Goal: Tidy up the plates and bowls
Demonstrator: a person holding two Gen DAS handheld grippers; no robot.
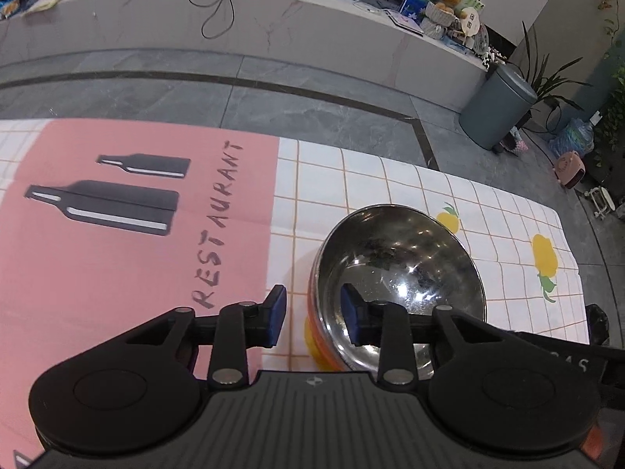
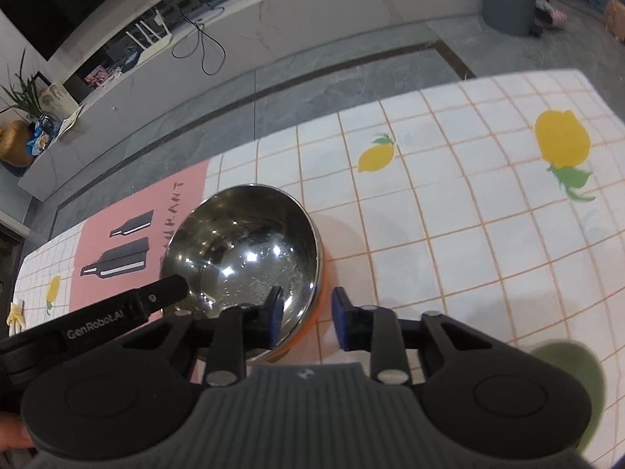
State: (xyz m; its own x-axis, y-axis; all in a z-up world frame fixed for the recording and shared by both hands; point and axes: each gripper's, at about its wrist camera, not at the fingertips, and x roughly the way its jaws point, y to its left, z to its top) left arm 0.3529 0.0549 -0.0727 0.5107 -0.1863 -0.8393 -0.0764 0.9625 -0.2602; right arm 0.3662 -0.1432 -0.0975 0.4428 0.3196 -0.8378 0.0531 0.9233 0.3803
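Note:
A shiny steel bowl [image 1: 398,269] with an orange outer shell sits on the tablecloth; it also shows in the right wrist view [image 2: 246,250]. My left gripper [image 1: 312,318] is open, its jaws straddling the bowl's near-left rim, one finger outside and one inside. My right gripper [image 2: 306,318] is open, its jaws straddling the bowl's near-right rim, left finger inside the bowl. The left gripper's finger [image 2: 156,297] reaches to the bowl's left rim in the right wrist view. Neither gripper pinches the rim.
The table has a checked lemon-print cloth [image 2: 449,215] with a pink "RESTAURANT" panel [image 1: 117,234]. A green object [image 2: 574,375] lies at the near right. The table's far edge meets grey floor. A grey bin [image 1: 496,109] and plants stand beyond.

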